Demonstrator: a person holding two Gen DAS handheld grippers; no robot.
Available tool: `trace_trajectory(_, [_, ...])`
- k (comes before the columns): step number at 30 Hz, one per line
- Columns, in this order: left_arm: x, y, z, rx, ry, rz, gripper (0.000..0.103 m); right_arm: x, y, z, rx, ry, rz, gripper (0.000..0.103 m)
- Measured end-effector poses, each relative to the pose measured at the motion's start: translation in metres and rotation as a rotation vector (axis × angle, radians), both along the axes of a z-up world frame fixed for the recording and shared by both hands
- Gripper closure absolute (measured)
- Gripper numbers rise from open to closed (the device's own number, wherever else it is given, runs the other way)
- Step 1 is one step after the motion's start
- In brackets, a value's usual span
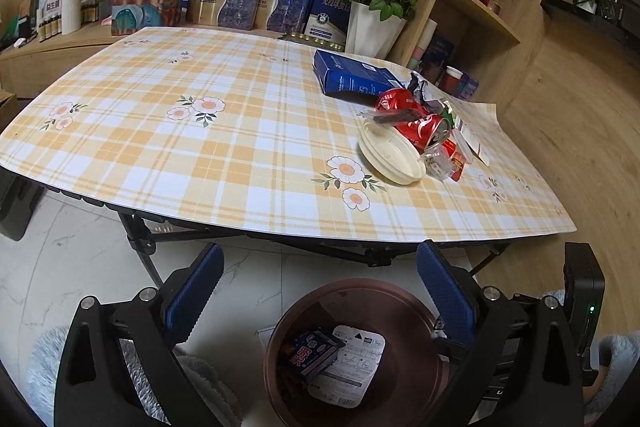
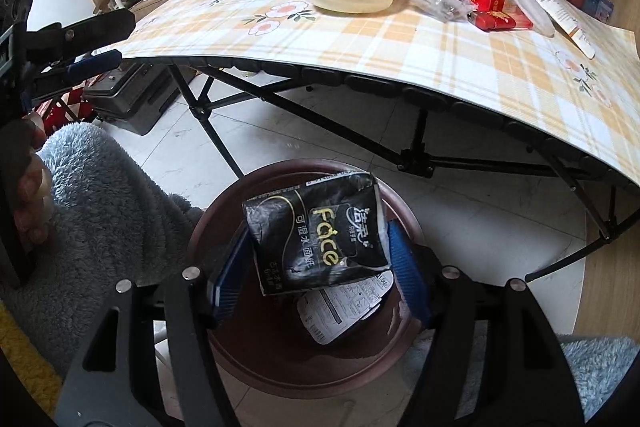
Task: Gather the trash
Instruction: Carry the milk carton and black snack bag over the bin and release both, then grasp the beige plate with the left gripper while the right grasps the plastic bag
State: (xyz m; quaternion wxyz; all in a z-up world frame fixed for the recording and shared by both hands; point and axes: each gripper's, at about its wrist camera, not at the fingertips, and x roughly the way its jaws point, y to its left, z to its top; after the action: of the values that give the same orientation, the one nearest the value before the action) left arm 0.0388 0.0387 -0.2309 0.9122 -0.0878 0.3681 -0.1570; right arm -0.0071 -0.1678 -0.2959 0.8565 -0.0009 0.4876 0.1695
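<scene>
Bright even daylight, soft shadows, sharp centre, strong fisheye bending, dark vignetted corners

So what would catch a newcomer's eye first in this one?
The black tissue pack between the right tool's blue pads, directly above the brown bin on the floor. Next, the litter at the plaid table's far right: a crushed red can beside a cream lid.
</scene>
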Motion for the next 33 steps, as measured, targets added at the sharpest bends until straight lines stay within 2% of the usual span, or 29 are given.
trace_trajectory(4, [0.000,-0.001,0.000,0.003,0.003,-0.002,0.008,0.002,0.000,0.001,-0.009,-0.005,-0.005,0.012])
trace_trajectory(8, [0.001,0.002,-0.001,-0.006,0.001,0.009,0.008,0.002,-0.003,0.004,-0.019,-0.011,-0.022,0.006])
trace_trajectory(12, [0.002,0.005,-0.002,-0.005,0.003,0.024,0.008,0.004,-0.013,0.009,-0.024,-0.027,-0.078,0.006])
trace_trajectory(15, [0.002,0.005,-0.001,-0.004,-0.005,0.026,0.008,0.001,-0.027,0.023,-0.010,-0.080,-0.148,0.006])
trace_trajectory(20, [0.003,-0.006,-0.001,0.033,-0.016,-0.002,0.008,0.002,-0.052,0.038,0.064,-0.116,-0.237,0.006])
trace_trajectory(23, [-0.001,-0.010,0.002,0.045,-0.044,-0.023,0.008,0.004,-0.062,0.045,0.055,-0.130,-0.296,0.006])
trace_trajectory(26, [-0.003,-0.012,0.004,0.051,-0.061,-0.034,0.008,0.006,-0.073,0.054,0.089,-0.146,-0.307,0.006])
trace_trajectory(33, [0.003,-0.012,0.009,0.094,-0.051,0.006,0.006,0.010,-0.096,0.076,0.153,-0.185,-0.306,0.006])
